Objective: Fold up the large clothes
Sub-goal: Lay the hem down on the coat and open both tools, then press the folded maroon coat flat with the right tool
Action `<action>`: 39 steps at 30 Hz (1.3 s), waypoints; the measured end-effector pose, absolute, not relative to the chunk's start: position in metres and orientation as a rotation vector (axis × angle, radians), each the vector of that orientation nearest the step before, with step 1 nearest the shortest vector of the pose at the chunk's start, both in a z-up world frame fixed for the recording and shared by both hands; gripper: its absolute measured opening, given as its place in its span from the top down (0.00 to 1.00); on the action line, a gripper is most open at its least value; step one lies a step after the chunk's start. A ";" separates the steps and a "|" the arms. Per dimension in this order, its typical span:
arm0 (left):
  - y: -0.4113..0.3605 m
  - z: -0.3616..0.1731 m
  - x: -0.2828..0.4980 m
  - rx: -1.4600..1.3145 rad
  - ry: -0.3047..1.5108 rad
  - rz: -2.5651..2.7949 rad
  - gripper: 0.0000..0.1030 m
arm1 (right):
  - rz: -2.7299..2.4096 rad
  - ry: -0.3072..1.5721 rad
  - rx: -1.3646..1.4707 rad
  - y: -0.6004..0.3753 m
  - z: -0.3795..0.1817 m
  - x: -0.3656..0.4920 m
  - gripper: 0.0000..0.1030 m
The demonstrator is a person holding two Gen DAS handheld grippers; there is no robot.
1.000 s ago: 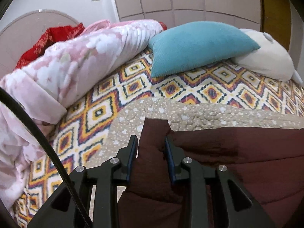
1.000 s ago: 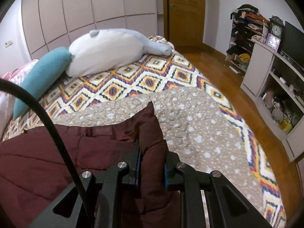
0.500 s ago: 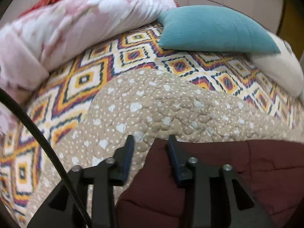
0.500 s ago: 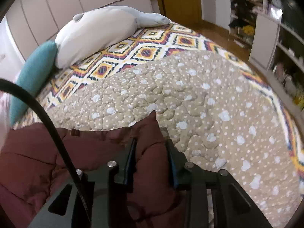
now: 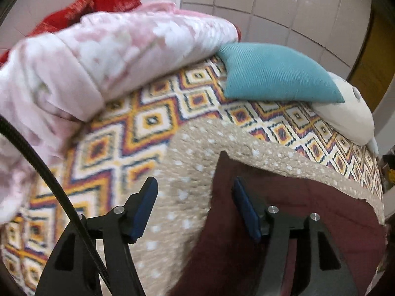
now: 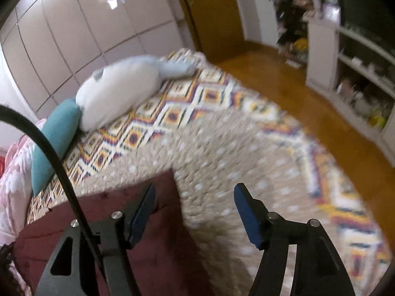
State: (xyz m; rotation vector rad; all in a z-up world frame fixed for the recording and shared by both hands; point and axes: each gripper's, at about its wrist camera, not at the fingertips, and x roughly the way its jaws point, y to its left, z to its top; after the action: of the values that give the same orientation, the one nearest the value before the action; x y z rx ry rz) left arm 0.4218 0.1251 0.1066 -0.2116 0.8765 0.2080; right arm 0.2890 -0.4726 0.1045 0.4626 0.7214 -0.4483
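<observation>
A maroon padded cloth (image 5: 321,222) lies folded over a beige dotted quilt (image 5: 192,153) on the bed. My left gripper (image 5: 195,197) hovers over its near corner with the jaws opening; the corner lies loose under the right finger, and neither pad presses on it. In the right wrist view the other maroon corner (image 6: 167,251) rests flat on the same beige quilt (image 6: 222,153). My right gripper (image 6: 195,202) hangs above that corner's edge, its jaws opening wide. Between them only the cloth's edge lies loose below, not gripped. Both views are blurred by motion.
A rolled pink floral duvet (image 5: 98,56) and a red cloth (image 5: 98,2) lie at the bed's left. A teal pillow (image 5: 271,74) and a white plush (image 6: 118,93) sit at the head on the patterned bedspread (image 5: 148,120). Wooden floor (image 6: 321,113) and shelves (image 6: 358,74) are on the right.
Both grippers let go of the maroon corners they pinched; their jaws have spread apart and they have lifted back. The corners now lie flat on the beige quilt.
</observation>
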 end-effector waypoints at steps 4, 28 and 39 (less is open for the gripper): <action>0.152 0.141 0.389 -0.246 0.846 0.258 0.38 | -0.495 0.685 0.482 -0.480 0.148 0.250 0.31; 0.081 0.086 0.151 -0.049 0.894 0.023 0.34 | 0.028 0.899 0.164 -0.240 0.127 0.169 0.75; 0.081 0.030 0.187 -0.016 0.861 0.038 0.31 | 0.203 0.942 0.278 -0.167 0.048 0.305 0.77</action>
State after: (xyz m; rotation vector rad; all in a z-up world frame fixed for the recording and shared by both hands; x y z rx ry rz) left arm 0.1868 0.0810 0.0296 -0.0160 0.8613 0.0377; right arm 0.3051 -0.1675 0.0479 0.2781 0.9423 0.2033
